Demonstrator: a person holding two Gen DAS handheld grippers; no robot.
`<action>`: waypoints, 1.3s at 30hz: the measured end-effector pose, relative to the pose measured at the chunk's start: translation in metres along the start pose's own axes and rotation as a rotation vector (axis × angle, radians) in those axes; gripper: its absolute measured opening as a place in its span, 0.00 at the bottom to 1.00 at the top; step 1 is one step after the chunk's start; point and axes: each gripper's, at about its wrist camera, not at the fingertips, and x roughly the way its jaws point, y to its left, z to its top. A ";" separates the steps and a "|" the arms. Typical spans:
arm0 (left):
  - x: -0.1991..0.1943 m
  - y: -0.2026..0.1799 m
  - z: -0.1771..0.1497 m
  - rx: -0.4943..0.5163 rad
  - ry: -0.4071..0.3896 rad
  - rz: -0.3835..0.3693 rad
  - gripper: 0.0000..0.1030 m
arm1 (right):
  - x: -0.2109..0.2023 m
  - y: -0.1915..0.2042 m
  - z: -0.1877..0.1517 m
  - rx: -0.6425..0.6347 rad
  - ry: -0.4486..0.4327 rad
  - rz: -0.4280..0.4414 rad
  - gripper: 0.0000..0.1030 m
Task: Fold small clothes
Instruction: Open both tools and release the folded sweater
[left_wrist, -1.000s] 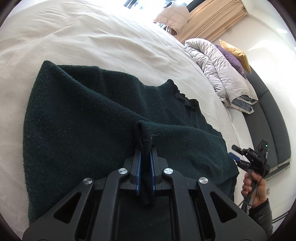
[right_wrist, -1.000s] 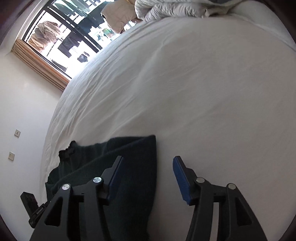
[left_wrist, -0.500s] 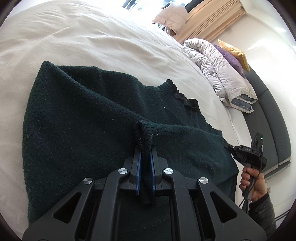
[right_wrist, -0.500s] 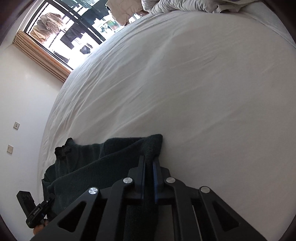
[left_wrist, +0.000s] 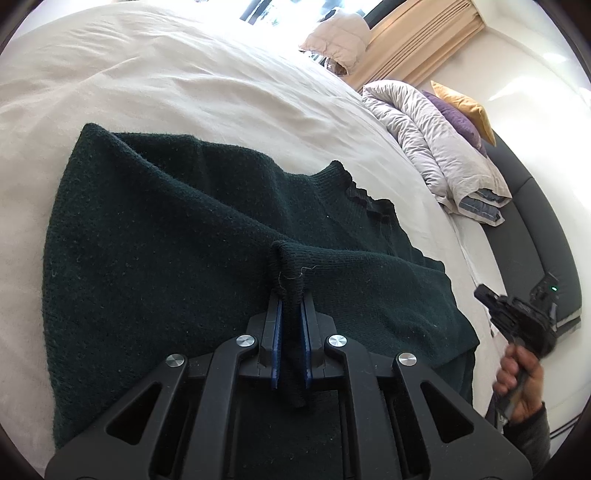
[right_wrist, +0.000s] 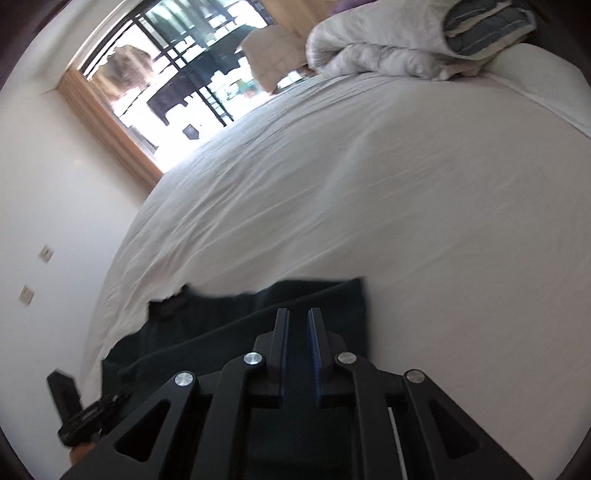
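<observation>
A dark green knitted sweater (left_wrist: 177, 236) lies spread on the white bed sheet (left_wrist: 184, 85). My left gripper (left_wrist: 290, 314) is shut on a pinched fold of the sweater's edge. In the right wrist view the sweater (right_wrist: 295, 302) lies under and ahead of my right gripper (right_wrist: 298, 328), whose jaws are nearly closed with a narrow gap; I see no cloth between them. The right gripper (left_wrist: 517, 314) also shows in the left wrist view, held in a hand past the sweater's right edge. The left gripper's body (right_wrist: 85, 413) shows at the lower left of the right wrist view.
A bunched grey duvet (left_wrist: 436, 147) with purple and yellow pillows (left_wrist: 465, 110) lies at the head of the bed. A dark padded headboard (left_wrist: 546, 243) runs along the right. A window (right_wrist: 177, 74) is beyond the bed's far side.
My right gripper closed from wide open over the sweater's edge, then lifted and swung up, jaws slightly parted now. My left gripper kept its hold and barely moved.
</observation>
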 end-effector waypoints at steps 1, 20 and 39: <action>0.000 0.000 0.000 0.000 0.000 0.001 0.09 | 0.006 0.012 -0.009 -0.011 0.035 0.060 0.12; -0.053 -0.001 -0.009 0.076 0.004 0.183 0.09 | 0.006 0.013 -0.050 0.142 0.050 0.113 0.25; -0.098 -0.007 -0.053 0.180 -0.020 0.206 0.09 | -0.070 -0.018 -0.098 0.098 -0.024 0.017 0.69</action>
